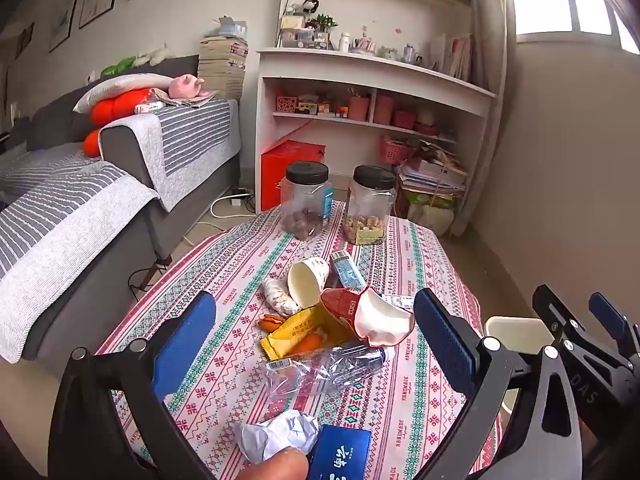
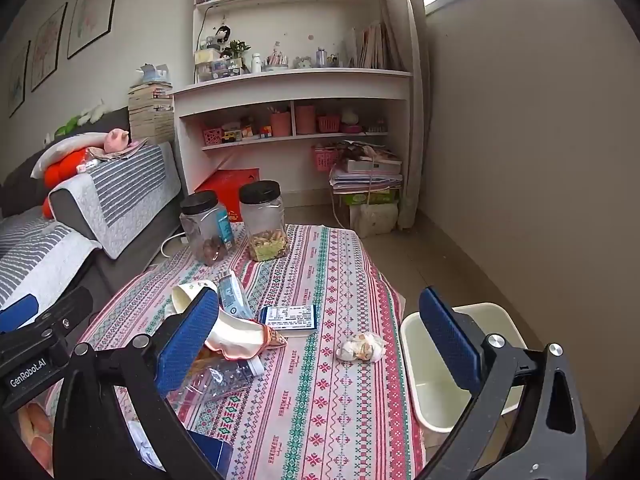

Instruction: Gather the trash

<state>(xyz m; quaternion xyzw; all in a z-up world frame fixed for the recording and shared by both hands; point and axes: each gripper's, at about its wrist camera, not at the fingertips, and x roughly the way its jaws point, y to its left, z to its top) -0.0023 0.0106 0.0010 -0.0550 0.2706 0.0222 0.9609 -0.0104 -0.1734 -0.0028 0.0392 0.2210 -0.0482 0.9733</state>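
Trash lies piled on the patterned tablecloth (image 1: 400, 380): a white paper cup (image 1: 307, 283) on its side, a crushed red cup (image 1: 366, 316), a yellow wrapper (image 1: 294, 330), a clear plastic bottle (image 1: 340, 364), a crumpled white paper (image 1: 276, 434) and a blue box (image 1: 342, 456). My left gripper (image 1: 315, 298) hangs open over this pile with nothing between its fingers. My right gripper (image 2: 319, 294) is also open and holds nothing, above a crumpled tissue ball (image 2: 362, 348) and a blue-and-white packet (image 2: 290, 318). A white bin (image 2: 406, 334) stands at the table's right edge.
Two clear jars with black lids (image 1: 306, 200) (image 1: 370, 204) stand at the table's far end. A grey sofa with striped covers (image 1: 80, 208) runs along the left. White shelves (image 2: 292, 88) fill the back wall. A fingertip (image 1: 276, 466) shows at the bottom of the left wrist view.
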